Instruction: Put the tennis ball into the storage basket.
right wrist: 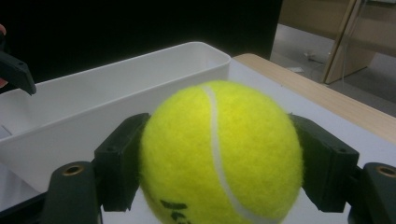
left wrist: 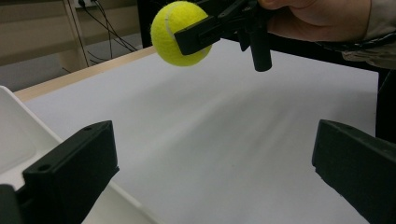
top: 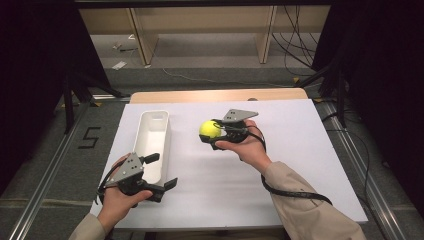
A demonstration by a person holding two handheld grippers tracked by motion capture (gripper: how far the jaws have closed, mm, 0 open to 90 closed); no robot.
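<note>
**Ball in grip, bin is the likely drop**

Left hand-held gripper (top: 162, 171) sits released, jaws wide, at the near end of the white bin (top: 150, 145) on the table (top: 280, 165); I'd keep it clear of the opening. Right hand-held gripper (top: 212, 134) is clenched on the tennis ball (top: 210, 129), held off the table just right of the bin. Suggest carrying it leftwards until it is centred above the trough, lowering it inside the walls, then letting go, so no bounce out
</note>
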